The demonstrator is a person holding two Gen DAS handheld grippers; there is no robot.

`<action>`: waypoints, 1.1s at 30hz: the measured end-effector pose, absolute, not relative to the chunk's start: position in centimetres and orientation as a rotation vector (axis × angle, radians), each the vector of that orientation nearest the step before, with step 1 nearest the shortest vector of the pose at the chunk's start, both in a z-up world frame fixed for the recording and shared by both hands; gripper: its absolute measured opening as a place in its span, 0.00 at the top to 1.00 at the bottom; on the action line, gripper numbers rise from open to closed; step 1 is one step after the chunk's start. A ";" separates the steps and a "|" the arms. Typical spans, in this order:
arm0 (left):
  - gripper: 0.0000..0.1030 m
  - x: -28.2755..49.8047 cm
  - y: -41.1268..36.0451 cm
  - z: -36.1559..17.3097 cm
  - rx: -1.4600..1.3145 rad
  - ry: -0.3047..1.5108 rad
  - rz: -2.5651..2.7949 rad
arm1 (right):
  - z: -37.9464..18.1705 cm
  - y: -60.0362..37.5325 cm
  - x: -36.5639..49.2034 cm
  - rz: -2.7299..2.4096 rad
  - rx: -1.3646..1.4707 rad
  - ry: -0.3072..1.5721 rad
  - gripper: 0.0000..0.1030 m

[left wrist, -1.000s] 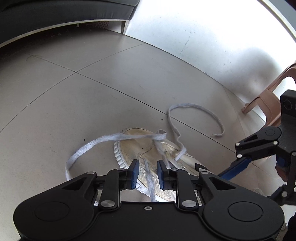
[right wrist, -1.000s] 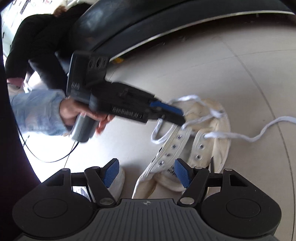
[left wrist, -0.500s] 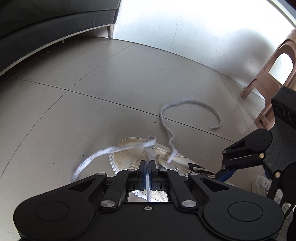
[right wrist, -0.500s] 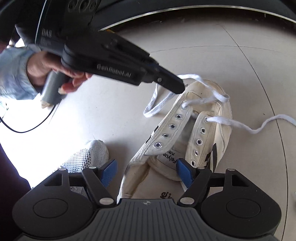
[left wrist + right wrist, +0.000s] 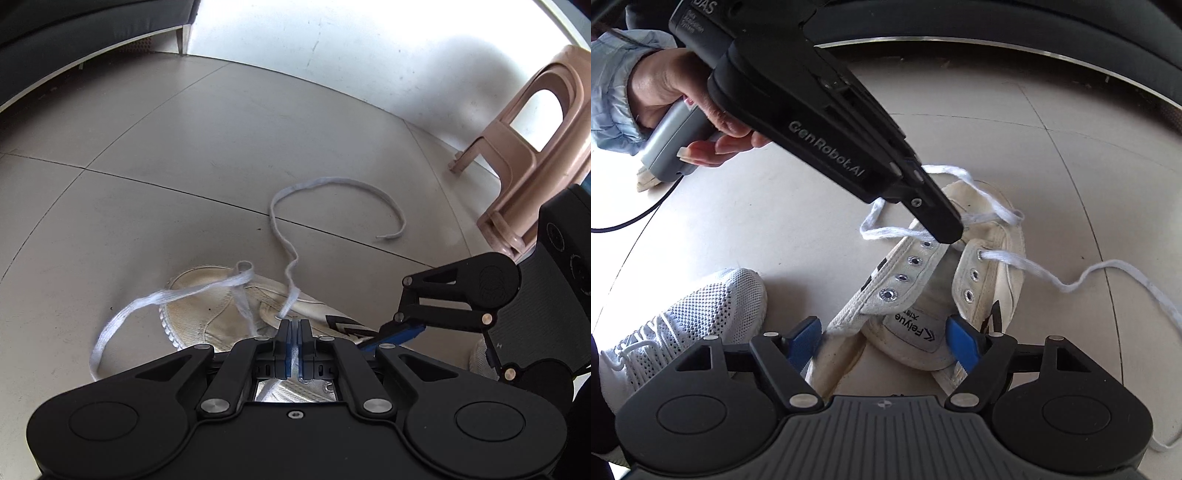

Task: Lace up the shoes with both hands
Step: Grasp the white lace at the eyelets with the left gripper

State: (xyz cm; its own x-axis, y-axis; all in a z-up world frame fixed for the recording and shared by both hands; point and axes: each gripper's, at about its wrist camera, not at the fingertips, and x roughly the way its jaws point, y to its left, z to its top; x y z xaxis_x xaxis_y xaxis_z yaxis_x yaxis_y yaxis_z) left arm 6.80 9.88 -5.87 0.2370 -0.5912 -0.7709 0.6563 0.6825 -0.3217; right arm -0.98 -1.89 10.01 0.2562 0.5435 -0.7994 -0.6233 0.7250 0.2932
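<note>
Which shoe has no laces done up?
The cream canvas shoe lying in the middle, with mostly empty eyelets and a loose white lace. The knit mesh shoe beside it is already laced.

Left gripper (image 5: 294, 345) pinching white lace (image 5: 243, 295) above cream canvas shoe (image 5: 207, 314) on grey tile floor (image 5: 184, 147), right gripper (image 5: 391, 338) alongside, tan plastic stool (image 5: 532, 147) behind

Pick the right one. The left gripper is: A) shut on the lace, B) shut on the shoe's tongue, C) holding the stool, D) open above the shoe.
A: the left gripper has its fingers pressed together with the white lace running between them, above the shoe.
</note>
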 end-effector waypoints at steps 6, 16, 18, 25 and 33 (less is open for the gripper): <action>1.00 6.5 8.4 -6.8 0.123 1.040 -0.856 | 10.3 -2.8 -0.7 0.739 -0.016 1.014 0.24; 1.00 6.1 8.8 -7.0 0.115 1.053 -0.828 | 10.0 -3.8 0.9 0.732 0.025 1.010 0.24; 1.00 6.0 8.8 -7.1 0.116 1.049 -0.822 | 10.5 -5.5 2.0 0.757 0.206 1.053 0.23; 1.00 6.1 9.0 -7.1 0.097 1.050 -0.813 | 11.1 -6.2 3.6 0.706 0.070 1.018 0.25; 1.00 6.2 8.9 -7.1 0.081 1.053 -0.820 | 8.3 -3.1 4.8 0.876 -0.138 1.064 0.63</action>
State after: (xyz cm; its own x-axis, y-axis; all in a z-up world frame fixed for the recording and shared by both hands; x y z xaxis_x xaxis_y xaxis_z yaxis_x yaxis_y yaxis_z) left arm 6.23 8.86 -7.12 0.2347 -0.5600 -0.7946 0.6336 0.7081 -0.3119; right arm 4.78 -3.09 8.31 0.1928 0.5596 -0.8060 -0.6842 0.6655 0.2983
